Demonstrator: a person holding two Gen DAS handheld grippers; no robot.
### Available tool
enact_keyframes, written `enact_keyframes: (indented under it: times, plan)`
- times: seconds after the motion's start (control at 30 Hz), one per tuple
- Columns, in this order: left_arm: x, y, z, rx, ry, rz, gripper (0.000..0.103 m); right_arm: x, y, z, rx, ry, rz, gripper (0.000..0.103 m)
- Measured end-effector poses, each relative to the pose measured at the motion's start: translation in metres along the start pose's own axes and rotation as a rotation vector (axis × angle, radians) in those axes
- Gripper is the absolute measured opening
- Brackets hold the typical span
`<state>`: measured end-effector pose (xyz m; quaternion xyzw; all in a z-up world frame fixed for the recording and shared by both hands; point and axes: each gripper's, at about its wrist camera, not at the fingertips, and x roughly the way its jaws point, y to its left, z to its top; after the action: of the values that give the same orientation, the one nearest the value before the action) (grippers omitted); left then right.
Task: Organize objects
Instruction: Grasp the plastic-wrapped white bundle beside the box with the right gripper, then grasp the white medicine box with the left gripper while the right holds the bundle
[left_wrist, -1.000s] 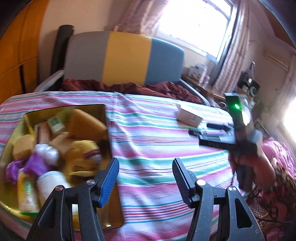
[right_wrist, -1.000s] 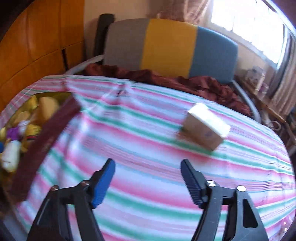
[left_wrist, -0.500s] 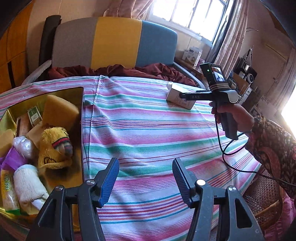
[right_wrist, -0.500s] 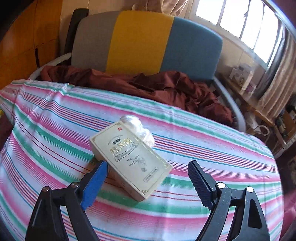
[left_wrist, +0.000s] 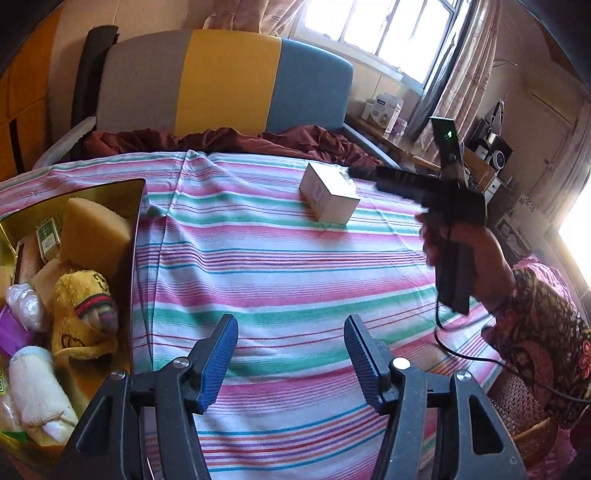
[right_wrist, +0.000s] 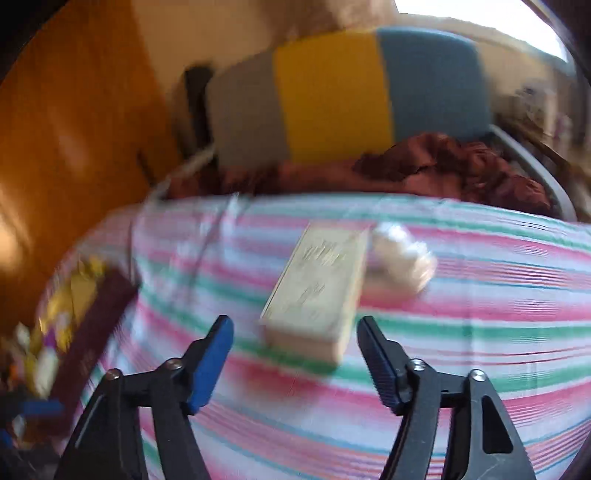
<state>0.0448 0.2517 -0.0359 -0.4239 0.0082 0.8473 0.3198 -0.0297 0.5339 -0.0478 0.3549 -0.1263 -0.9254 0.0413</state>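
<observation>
Approach step judged in hand. The right tool is held wide open, lined up just short of the cream box, which lies flat on the striped cloth of the worktop; a white crumpled item sits touching its far side. The left tool is also open, empty, beside the gold tray packed with soft items. Next move judged: box straddled across its narrow width, then closed on and carried to the tray.

Blurred box, tray edge-cropped
</observation>
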Motion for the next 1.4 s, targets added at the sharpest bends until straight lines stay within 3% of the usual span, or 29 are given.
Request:
enact_keyframes:
  times: [0.1, 0.17, 0.23, 0.33, 0.43, 0.53, 0.67, 0.8, 0.9, 1.03, 1.13, 1.4]
  plan:
    - [0.005, 0.0, 0.003, -0.015, 0.009, -0.004, 0.061, 0.001, -0.027, 0.02, 0.061, -0.07, -0.173, 0.075]
    - [0.009, -0.001, 0.005, -0.027, 0.018, -0.003, 0.061, 0.02, -0.04, 0.032, 0.065, -0.02, -0.265, 0.071]
    - [0.011, -0.003, 0.009, -0.029, 0.021, -0.005, 0.061, 0.047, -0.045, 0.039, 0.045, 0.036, -0.304, 0.064]
    - [0.011, -0.007, 0.012, -0.014, 0.013, 0.002, 0.061, 0.077, -0.047, 0.042, 0.009, 0.101, -0.293, 0.06]
    - [0.013, -0.011, 0.015, -0.001, 0.011, 0.007, 0.06, 0.087, -0.054, 0.042, 0.047, 0.095, -0.224, 0.057]
    - [0.019, -0.018, 0.02, 0.006, 0.021, -0.002, 0.06, 0.09, -0.064, 0.04, 0.106, 0.088, -0.177, 0.045]
    - [0.026, -0.027, 0.03, 0.019, 0.011, -0.011, 0.06, 0.083, -0.063, 0.031, 0.125, 0.067, -0.173, 0.043]
    - [0.04, -0.038, 0.041, 0.036, 0.003, -0.016, 0.06, 0.061, -0.064, 0.015, 0.134, 0.049, -0.226, 0.043]
    - [0.051, -0.049, 0.053, 0.052, -0.021, -0.008, 0.061, 0.04, -0.068, 0.0, 0.159, 0.039, -0.313, 0.042]
    - [0.074, -0.064, 0.078, 0.046, -0.058, 0.002, 0.069, 0.011, -0.071, -0.019, 0.174, 0.008, -0.443, 0.043]
    - [0.1, -0.077, 0.103, 0.08, -0.083, 0.036, 0.071, -0.005, -0.072, -0.027, 0.188, -0.032, -0.492, 0.042]
    - [0.185, -0.091, 0.144, 0.11, 0.036, 0.14, 0.072, -0.02, -0.071, -0.036, 0.205, -0.082, -0.549, 0.043]
